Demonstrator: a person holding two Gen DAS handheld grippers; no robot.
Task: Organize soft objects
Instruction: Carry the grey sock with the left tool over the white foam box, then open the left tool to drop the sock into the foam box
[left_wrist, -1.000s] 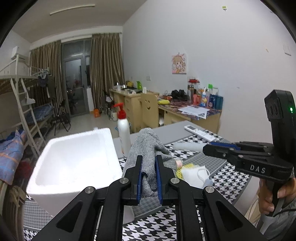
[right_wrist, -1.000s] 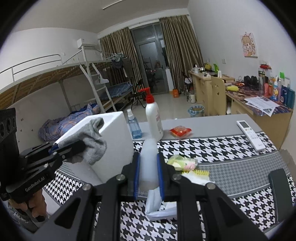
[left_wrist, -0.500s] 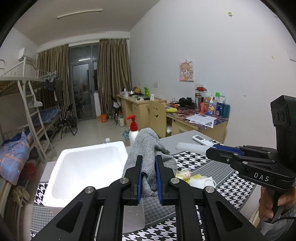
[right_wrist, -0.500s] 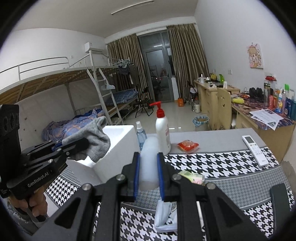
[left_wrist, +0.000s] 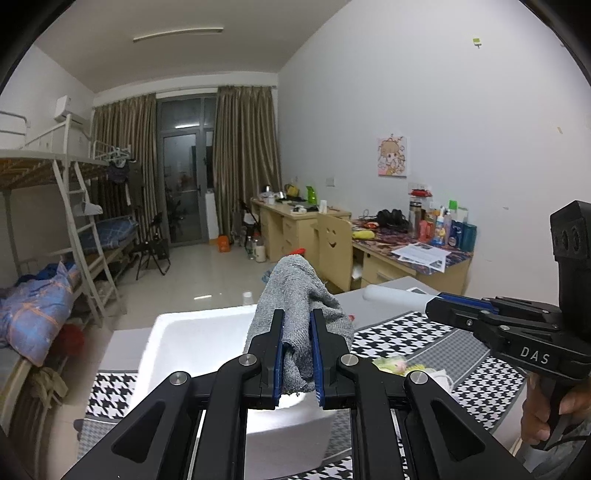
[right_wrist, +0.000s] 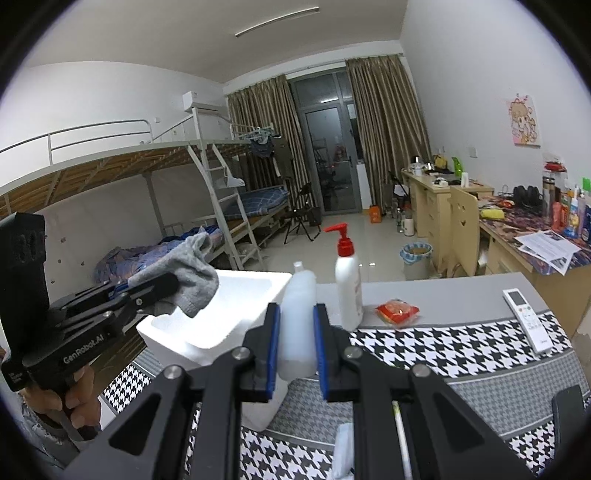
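Left gripper (left_wrist: 297, 354) clamped on crumpled grey knit cloth (left_wrist: 295, 295), held above near rim of white foam box (left_wrist: 192, 332). Right gripper (right_wrist: 295, 350) pinches translucent soft plastic bottle (right_wrist: 297, 314), right of box. Step: carrying to box. Next, judged: lower cloth inside, release.

Pump bottle (left_wrist: 297, 252) behind grey sock (left_wrist: 295, 295)

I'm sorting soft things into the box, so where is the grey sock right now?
The grey sock is clamped in the left gripper, held in the air above the white foam box; in the right wrist view it hangs at the left, over the box's near rim.
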